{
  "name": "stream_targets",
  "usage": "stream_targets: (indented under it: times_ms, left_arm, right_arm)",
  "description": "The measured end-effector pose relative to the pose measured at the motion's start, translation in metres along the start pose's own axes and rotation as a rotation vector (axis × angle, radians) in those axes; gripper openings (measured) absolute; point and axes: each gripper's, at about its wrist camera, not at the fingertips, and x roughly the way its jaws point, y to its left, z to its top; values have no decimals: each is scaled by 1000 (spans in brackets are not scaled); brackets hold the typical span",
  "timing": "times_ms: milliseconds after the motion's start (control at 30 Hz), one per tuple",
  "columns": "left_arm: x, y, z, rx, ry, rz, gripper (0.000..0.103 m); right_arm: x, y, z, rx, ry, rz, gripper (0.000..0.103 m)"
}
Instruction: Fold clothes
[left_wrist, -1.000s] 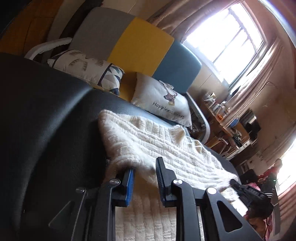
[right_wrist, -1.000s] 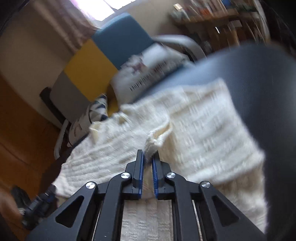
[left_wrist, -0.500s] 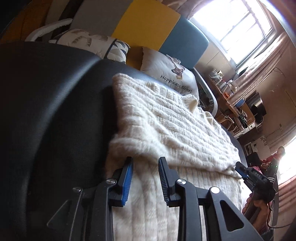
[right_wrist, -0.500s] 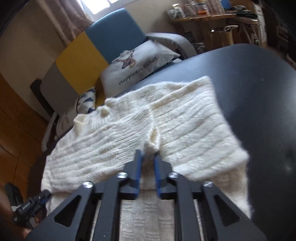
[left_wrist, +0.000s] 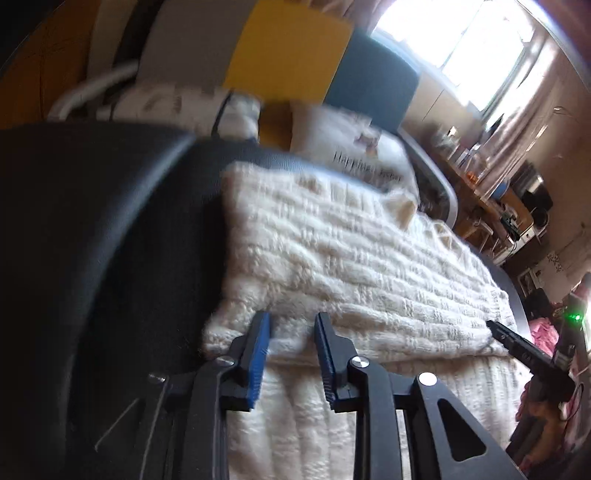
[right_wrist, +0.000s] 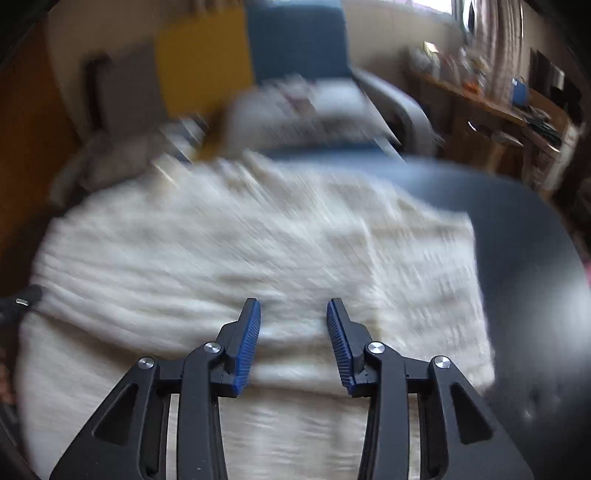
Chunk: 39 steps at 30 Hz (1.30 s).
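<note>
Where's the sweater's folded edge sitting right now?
In the left wrist view the sweater's folded edge runs across the black table, just beyond the left gripper, reaching the right gripper at the picture's right.

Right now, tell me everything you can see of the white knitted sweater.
The sweater is cream-white, thick, fuzzy knit with horizontal ribbed bands. It lies flat on the dark table, its near part folded back over itself, so a soft doubled edge runs across in front of both grippers. A small point of knit sticks up at the far edge. The left gripper has that edge between its closing pads without pressing it; the right gripper is opening above it, nothing clamped. The right wrist view is blurred.
</note>
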Motion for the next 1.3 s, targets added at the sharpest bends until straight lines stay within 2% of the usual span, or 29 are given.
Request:
stream_targets:
  times_ms: [133, 233, 367, 467, 633, 767, 900, 933, 1033, 1100, 1167, 1300]
  left_arm:
    - [-17, 0, 7, -20, -53, -72, 27]
    - [-17, -9, 23, 1, -93, -88, 30]
    - [4, -23, 44, 61, -63, -49, 30]
    - [24, -27, 55, 111, -34, 13, 30]
    - [50, -17, 59, 127, 8, 70, 30]
    - [42, -20, 58, 142, -5, 66, 30]
    - [23, -28, 57, 149, -77, 35, 31]
    - [23, -31, 55, 167, -76, 38, 31]
    - [48, -31, 51, 196, 18, 89, 31]
    - [52, -33, 48, 220, 3, 99, 31]
    - [44, -34, 51, 201, 6, 93, 31]
    - [11, -35, 43, 192, -45, 55, 31]
  right_arm:
    - [-16, 2, 7, -4, -45, 34, 42]
    - [-26, 24, 19, -76, -86, 52, 42]
    - [-24, 58, 37, -167, -95, 84, 43]
    - [-6, 79, 49, -200, -80, 103, 46]
    - [34, 88, 48, -222, 9, 31, 47]
    - [32, 77, 41, -188, -25, 66, 48]
    - [9, 64, 38, -179, -67, 69, 48]
    - [5, 58, 36, -170, -70, 60, 48]
    - [9, 29, 28, -100, -46, 34, 49]
    - [19, 7, 23, -39, -12, 26, 52]
    - [14, -1, 23, -14, -13, 60, 52]
    - [-15, -9, 17, -2, -48, 63, 52]
